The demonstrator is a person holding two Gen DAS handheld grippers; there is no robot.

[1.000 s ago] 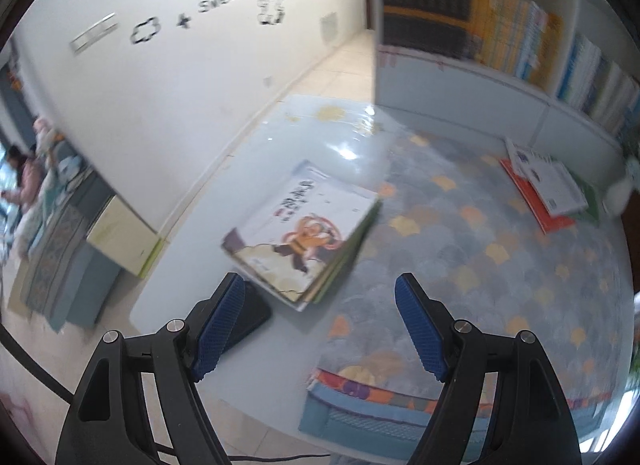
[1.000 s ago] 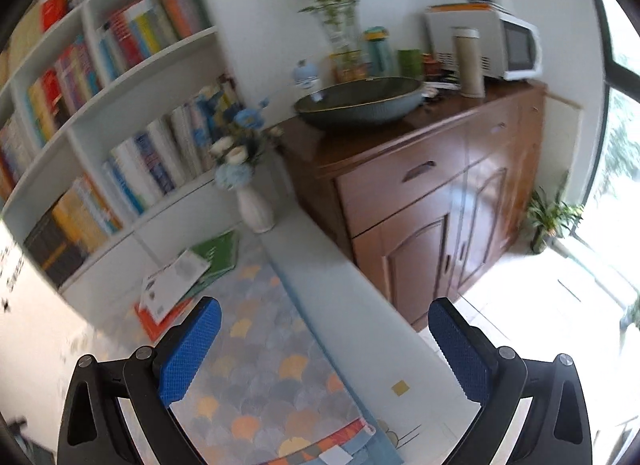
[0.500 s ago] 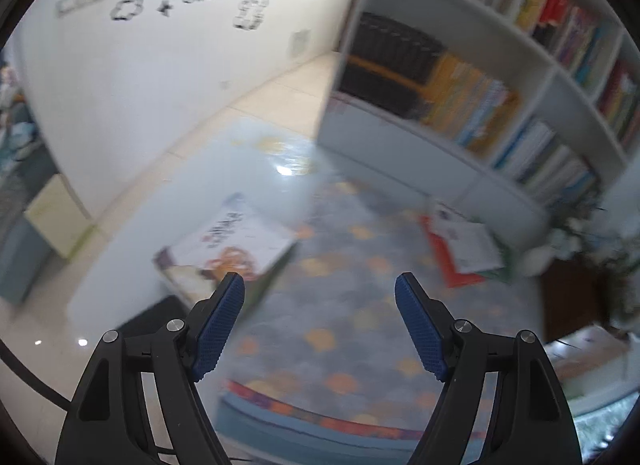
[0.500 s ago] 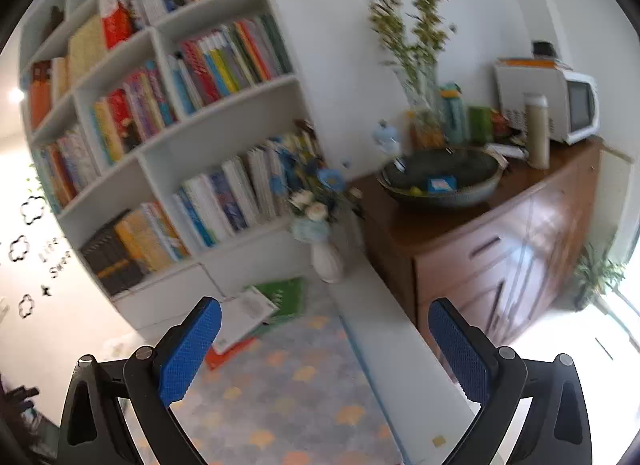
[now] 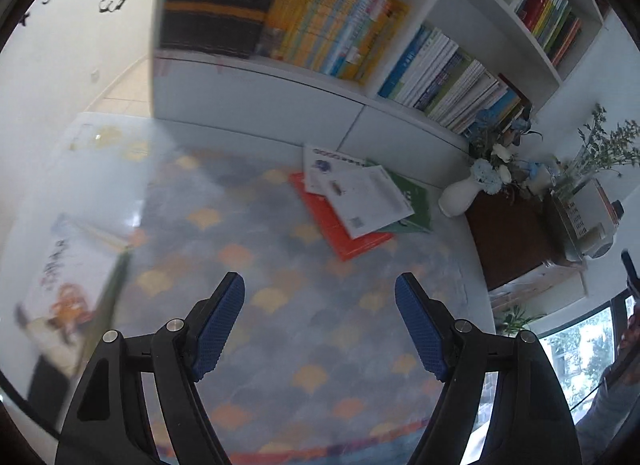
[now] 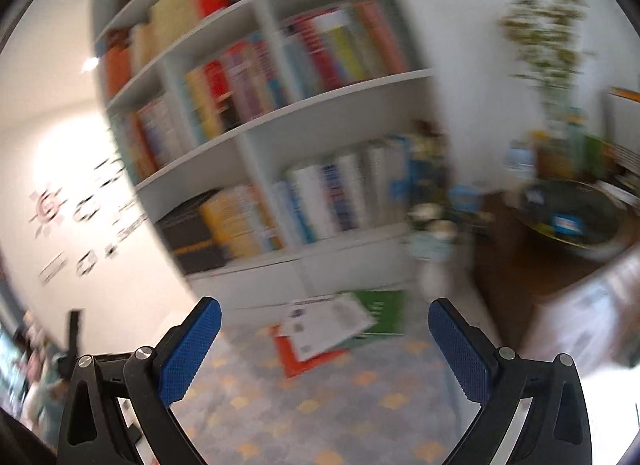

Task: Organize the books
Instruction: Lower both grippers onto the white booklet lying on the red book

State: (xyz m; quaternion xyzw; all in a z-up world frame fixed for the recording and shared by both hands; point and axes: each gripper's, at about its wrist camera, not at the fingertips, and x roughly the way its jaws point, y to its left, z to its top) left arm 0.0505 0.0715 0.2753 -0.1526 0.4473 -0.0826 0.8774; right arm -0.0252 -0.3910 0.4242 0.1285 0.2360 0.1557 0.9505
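Both tongs empty, jaws apart

Left black tongs with blue pads tilt downward; right black tongs likewise gape, holding nothing.

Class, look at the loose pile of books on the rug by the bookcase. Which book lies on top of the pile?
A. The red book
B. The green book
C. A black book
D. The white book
D. The white book overlaps both the red book and the green book; each shows only at its edges beneath it, in both wrist views.
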